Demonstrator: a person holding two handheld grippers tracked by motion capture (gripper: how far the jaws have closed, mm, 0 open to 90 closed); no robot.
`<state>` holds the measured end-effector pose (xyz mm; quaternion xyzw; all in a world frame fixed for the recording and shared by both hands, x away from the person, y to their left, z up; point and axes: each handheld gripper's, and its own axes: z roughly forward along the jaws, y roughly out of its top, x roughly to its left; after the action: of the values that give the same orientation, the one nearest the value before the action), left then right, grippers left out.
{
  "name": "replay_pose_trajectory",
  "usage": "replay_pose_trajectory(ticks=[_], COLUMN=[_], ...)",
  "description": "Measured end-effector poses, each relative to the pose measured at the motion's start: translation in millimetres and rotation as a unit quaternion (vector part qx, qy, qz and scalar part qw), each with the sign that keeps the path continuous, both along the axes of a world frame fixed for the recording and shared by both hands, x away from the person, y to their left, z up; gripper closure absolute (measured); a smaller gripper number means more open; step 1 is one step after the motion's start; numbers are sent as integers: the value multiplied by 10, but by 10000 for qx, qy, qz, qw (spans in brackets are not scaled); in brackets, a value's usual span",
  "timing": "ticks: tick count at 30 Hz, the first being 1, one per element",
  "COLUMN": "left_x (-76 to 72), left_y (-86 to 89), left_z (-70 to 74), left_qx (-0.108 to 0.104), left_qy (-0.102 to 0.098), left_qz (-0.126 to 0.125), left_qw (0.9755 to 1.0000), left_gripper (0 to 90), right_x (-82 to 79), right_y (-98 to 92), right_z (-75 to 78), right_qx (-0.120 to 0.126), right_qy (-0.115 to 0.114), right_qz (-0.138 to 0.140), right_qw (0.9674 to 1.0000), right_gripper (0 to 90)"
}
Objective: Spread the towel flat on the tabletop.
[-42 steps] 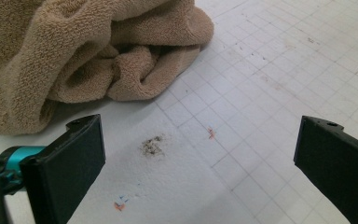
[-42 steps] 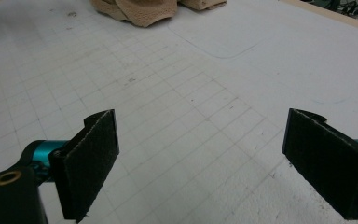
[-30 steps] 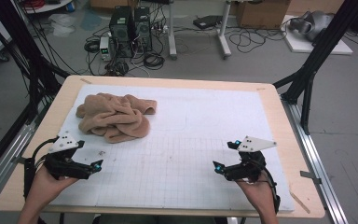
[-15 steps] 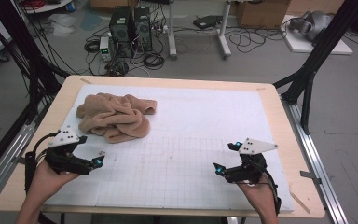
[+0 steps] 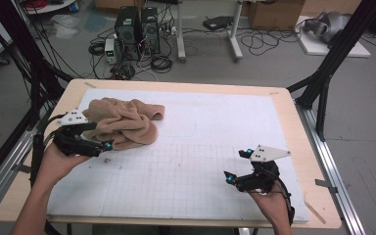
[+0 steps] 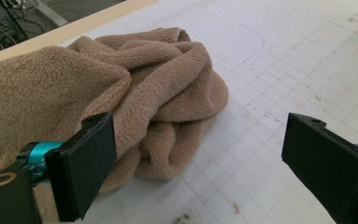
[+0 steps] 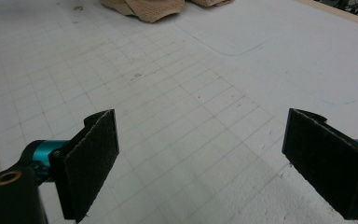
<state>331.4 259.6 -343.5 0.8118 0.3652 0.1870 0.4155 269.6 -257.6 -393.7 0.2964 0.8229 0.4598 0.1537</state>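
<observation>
Lying at the upper left of the bench (image 5: 284,105), the crumpled towel (image 5: 122,122) touches the open left claw (image 5: 105,138), its jaws just closing slightly, while the open right claw (image 5: 236,166) sits well apart at lower right.

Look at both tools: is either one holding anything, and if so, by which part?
Nothing is held. The left tool stands open at the edge of the brown towel; the right tool is open over the mat.

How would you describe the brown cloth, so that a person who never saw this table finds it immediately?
Start at the wooden table covered with a white gridded mat. Go to the mat's far left corner, just in front of the left tool. There lies a crumpled, fluffy light-brown towel, the only soft thing on the mat.
</observation>
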Motion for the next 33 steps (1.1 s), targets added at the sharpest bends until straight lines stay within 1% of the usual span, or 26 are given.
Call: replay_pose_trajectory(ticks=[1, 3, 5, 6, 10, 12, 13, 15, 18, 19, 20, 21, 23, 24, 25, 27, 28, 29, 30, 31, 33], left_x=[51, 145, 215, 252, 388, 457, 497, 551, 603, 616, 626, 646, 671, 682, 691, 700, 701, 705, 707, 711, 723], left_y=[-11, -31, -62, -77, -108, -109, -113, -123, -146, -152, -158, -162, -162, -159, -156, -144, -137, -130, -129, -122, -109], left_z=[-15, -43, -74, -91, -179, -240, -279, -336, -394, -411, -426, -450, -485, -499, -513, -525, -530, -539, -547, -555, -569], left_qx=[-8, 86, 116, 133, 145, 151, 158, 184, 161, 170, 170, 209, 217, 249, 263, 251, 268, 272, 263, 297, 270], left_qy=[30, 30, 42, 54, 127, 173, 245, 329, 341, 338, 342, 359, 397, 393, 383, 348, 331, 325, 318, 302, 314], left_qz=[28, 46, 99, 82, 107, 168, 204, 201, 222, 239, 259, 279, 327, 340, 371, 411, 428, 433, 447, 446, 471], left_qw=[10000, 9999, 9999, 9999, 9998, 9996, 9994, 9991, 9990, 9990, 9989, 9987, 9984, 9983, 9982, 9982, 9982, 9982, 9981, 9981, 9980], left_gripper=[108, 116, 135, 135, 199, 214, 240, 261, 277, 308, 308, 321, 356, 402, 402, 452, 487, 549, 578, 578, 624], right_x=[0, -2, -1, -1, 6, 6, 11, 14, 22, 28, 28, 30, 32, 29, 29, 28, 28, 30, 29, 29, 36], right_y=[-2, -8, -22, -22, -41, -38, -29, -21, -21, -21, -21, -20, -17, -14, -14, -16, -17, -21, -22, -22, -23], right_z=[1, 2, -5, -5, -16, -17, -23, -32, -42, -51, -51, -55, -61, -63, -63, -63, -62, -63, -62, -62, -66], right_qx=[11, -1, -31, -31, -11, -5, -29, -36, -54, -47, -47, -48, -50, -54, -54, -63, -62, -60, -62, -62, -69], right_qy=[-8, 15, 46, 46, 70, 84, 71, 92, 100, 113, 113, 114, 125, 131, 131, 131, 124, 123, 144, 144, 146], right_qz=[0, 2, 7, 7, -17, -5, 16, 31, 52, 57, 57, 57, 61, 65, 65, 81, 81, 85, 79, 79, 89], right_qw=[10000, 10000, 10000, 10000, 10000, 10000, 10000, 9999, 9999, 9999, 9999, 9999, 9999, 9999, 9999, 9999, 9999, 9999, 9998, 9998, 9998], right_gripper=[98, 98, 98, 98, 98, 98, 98, 98, 98, 98, 98, 98, 98, 98, 98, 98, 98, 98, 98, 98, 98])
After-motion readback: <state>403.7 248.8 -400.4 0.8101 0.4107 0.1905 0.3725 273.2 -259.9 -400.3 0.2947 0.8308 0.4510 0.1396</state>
